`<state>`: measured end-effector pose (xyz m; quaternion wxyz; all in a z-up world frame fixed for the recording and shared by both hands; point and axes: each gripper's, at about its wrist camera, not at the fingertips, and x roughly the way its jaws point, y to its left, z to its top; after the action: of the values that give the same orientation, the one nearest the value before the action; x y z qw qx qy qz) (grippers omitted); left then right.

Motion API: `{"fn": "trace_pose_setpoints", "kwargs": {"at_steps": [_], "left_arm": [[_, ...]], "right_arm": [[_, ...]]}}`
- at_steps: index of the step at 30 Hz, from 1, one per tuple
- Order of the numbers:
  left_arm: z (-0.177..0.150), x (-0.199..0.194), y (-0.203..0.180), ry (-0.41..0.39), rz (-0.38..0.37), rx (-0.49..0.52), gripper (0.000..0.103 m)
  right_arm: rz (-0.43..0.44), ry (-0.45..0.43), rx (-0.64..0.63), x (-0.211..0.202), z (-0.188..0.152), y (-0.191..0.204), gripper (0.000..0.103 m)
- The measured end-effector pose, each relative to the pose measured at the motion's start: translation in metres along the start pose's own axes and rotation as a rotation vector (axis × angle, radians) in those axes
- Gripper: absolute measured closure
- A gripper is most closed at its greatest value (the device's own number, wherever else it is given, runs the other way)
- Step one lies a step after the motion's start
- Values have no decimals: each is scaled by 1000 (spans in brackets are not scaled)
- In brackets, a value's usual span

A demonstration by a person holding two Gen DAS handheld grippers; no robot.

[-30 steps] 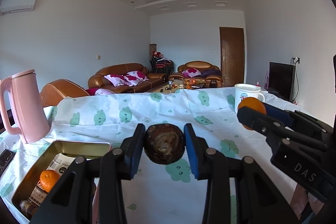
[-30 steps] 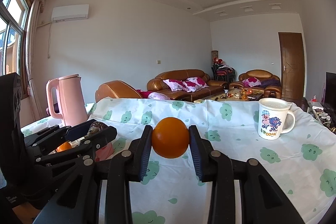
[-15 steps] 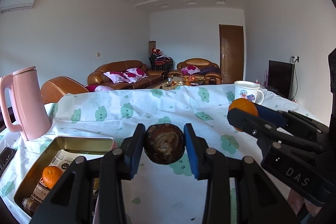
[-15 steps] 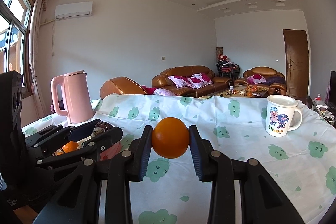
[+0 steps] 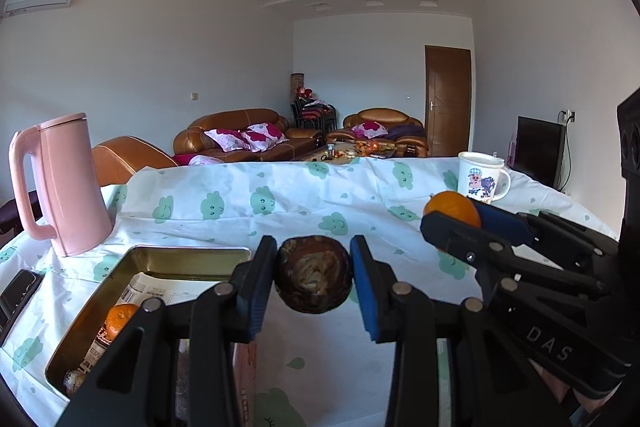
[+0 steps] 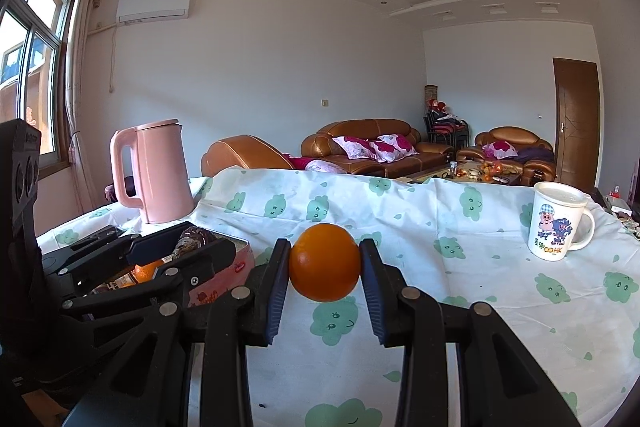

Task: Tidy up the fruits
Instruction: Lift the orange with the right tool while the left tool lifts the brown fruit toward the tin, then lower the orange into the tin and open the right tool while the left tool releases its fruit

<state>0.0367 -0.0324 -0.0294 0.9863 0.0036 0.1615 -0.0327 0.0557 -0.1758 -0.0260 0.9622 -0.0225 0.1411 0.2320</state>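
My left gripper (image 5: 314, 277) is shut on a dark brown, wrinkled fruit (image 5: 314, 273), held above the table beside the right wall of a metal tin (image 5: 188, 261). Inside the tin lie a small orange (image 5: 120, 319) and some packets. My right gripper (image 6: 325, 269) is shut on a round orange (image 6: 325, 267), raised over the cloth to the right of the tin (image 6: 240, 261). In the left wrist view the right gripper (image 5: 454, 217) with its orange (image 5: 452, 209) shows at the right. The right wrist view has the left gripper (image 6: 188, 243) with the brown fruit (image 6: 192, 237) over the tin.
A pink kettle (image 5: 60, 187) stands at the back left of the table, behind the tin. A white cartoon mug (image 6: 558, 223) stands at the right. The tablecloth (image 6: 440, 227) is white with green cloud prints. A dark flat device (image 5: 16, 293) lies at the left edge. Sofas stand behind.
Both grippers have drifted leftward over the table with their fruits still held. The tin, kettle and mug have shifted right in both views; more of the tin shows.
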Motion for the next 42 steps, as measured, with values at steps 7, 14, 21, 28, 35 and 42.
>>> {"fn": "trace_pose_setpoints", "kwargs": {"at_steps": [7, 14, 21, 28, 35, 42], "left_arm": [[-4, -7, 21, 24, 33, -17, 64], [-4, -19, 53, 40, 85, -45, 64], [-3, -34, 94, 46, 173, -50, 64], [-8, -38, 135, 89, 237, -94, 64], [-19, -31, 151, 139, 231, -128, 64], [-24, -25, 157, 172, 204, -159, 64]], "right_arm": [[29, 10, -14, 6, 1, 14, 66], [72, 19, -46, 14, 6, 37, 66], [136, 28, -66, 25, 12, 64, 66], [196, 51, -113, 37, 12, 98, 66], [246, 99, -157, 54, 7, 126, 66], [266, 167, -190, 77, 4, 142, 66]]}}
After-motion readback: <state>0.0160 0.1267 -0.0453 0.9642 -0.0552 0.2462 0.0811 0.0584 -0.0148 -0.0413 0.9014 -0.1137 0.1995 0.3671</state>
